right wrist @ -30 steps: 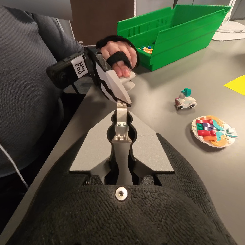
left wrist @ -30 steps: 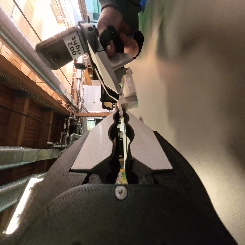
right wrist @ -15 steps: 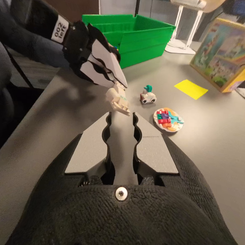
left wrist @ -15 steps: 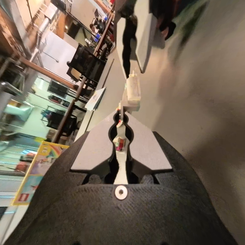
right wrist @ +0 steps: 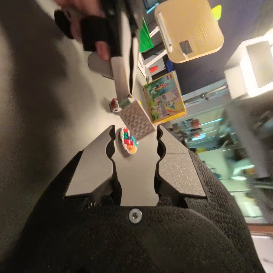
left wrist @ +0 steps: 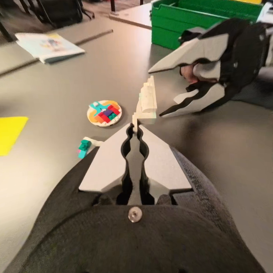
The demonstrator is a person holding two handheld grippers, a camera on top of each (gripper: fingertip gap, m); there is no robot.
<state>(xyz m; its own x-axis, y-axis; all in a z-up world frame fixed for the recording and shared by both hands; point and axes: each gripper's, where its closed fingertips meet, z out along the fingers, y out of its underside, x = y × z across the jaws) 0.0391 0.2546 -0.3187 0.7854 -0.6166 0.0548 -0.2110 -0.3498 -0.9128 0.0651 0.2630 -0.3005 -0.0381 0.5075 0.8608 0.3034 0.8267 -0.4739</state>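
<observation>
While pinching the thin bottom edge of the white brick build (left wrist: 147, 100) with the left gripper (left wrist: 135, 127), holds it up in the air above the grey table (left wrist: 59, 88). Squeezes with the 2 fingers nearly pressed together, only that thin white edge between the tips.

Shows the right gripper (right wrist: 135, 127) with its 2 fingers spread wide and nothing between them. In the left wrist view, places those tips at the far side of the build, 1 by its top and 1 by its base. Very close; touching or not, cannot tell.

Down on the table, just left of the build: a round white plate (left wrist: 104, 113) with bright bricks on it. Nearer, half hidden behind the left finger: a small teal and white toy (left wrist: 84, 147). Well apart from both, at the left edge of the view: a yellow sheet (left wrist: 10, 133). Farther back on the left: a thin booklet (left wrist: 48, 45).

Behind the right gripper, at the far side of the table: a green bin (left wrist: 177, 26). Past the plate in the right wrist view: a picture box (right wrist: 164, 99) standing on the table.

Bare table on the right of the left gripper and between the plate and the booklet.
</observation>
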